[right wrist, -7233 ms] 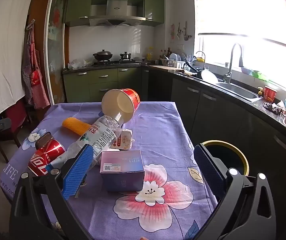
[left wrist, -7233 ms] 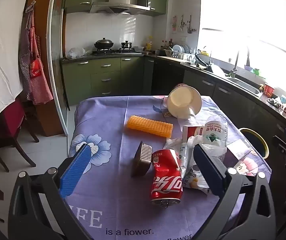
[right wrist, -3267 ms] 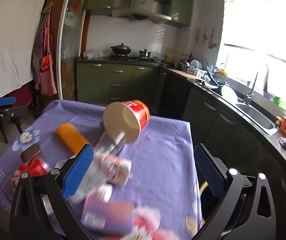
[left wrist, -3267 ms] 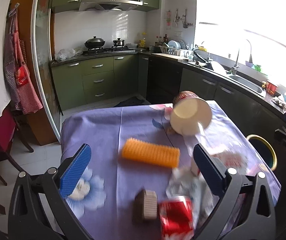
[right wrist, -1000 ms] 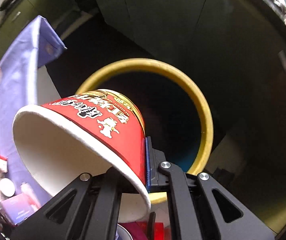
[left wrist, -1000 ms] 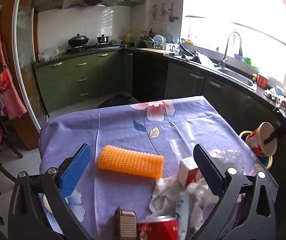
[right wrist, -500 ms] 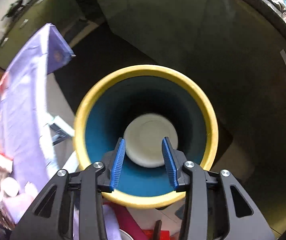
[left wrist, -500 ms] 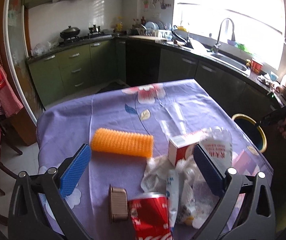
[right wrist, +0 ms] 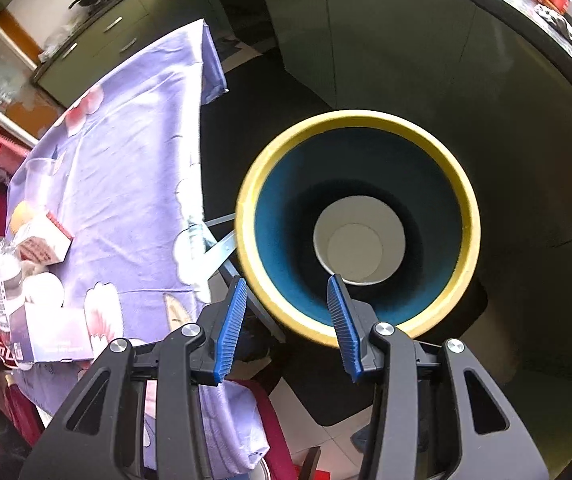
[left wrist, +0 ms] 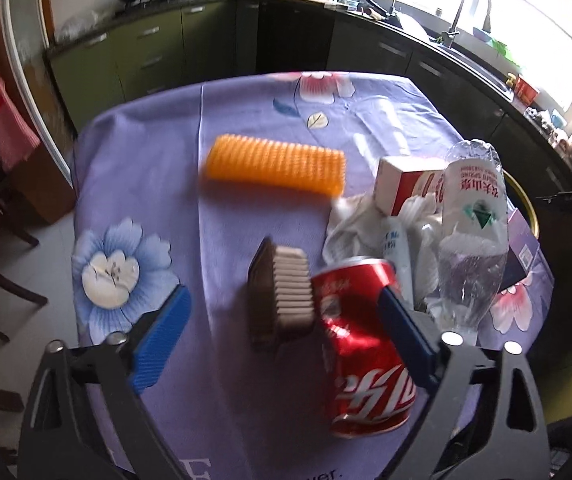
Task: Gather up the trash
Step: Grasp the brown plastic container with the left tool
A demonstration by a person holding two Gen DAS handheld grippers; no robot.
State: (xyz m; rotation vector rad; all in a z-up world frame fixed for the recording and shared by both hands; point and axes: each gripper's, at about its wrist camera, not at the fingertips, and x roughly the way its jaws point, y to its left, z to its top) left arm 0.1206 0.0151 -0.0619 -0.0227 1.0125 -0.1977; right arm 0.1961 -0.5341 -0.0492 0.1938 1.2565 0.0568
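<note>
Left wrist view: the left gripper (left wrist: pixel 281 338) hangs over the purple flowered tablecloth (left wrist: pixel 145 168) with its blue pads spread wide and nothing between them but open space above the trash. A dented red cola can (left wrist: pixel 360 348) lies on its side just inside the right pad, which crosses in front of it. Touching the can's left side is a small brown brush (left wrist: pixel 279 294), roughly midway between the pads. Farther off lies an orange ribbed foam sleeve (left wrist: pixel 275 164). To the right sit a red-and-white carton (left wrist: pixel 408 188), crumpled white wrappers (left wrist: pixel 360 218) and a clear plastic bottle (left wrist: pixel 472 236) leaning over the heap — all crowded together beyond the right pad.

Right wrist view: the right gripper (right wrist: pixel 288 322) points down at a bin (right wrist: pixel 360 120) with a yellow rim and blue inner wall, beside the table's edge. Its pads stand apart, holding nothing. A white paper cup (right wrist: pixel 358 240) rests upright at the bin's bottom, beyond the pads — the right pad overlaps its near edge. On the cloth to the left lies a pale purple box (right wrist: pixel 55 336).
</note>
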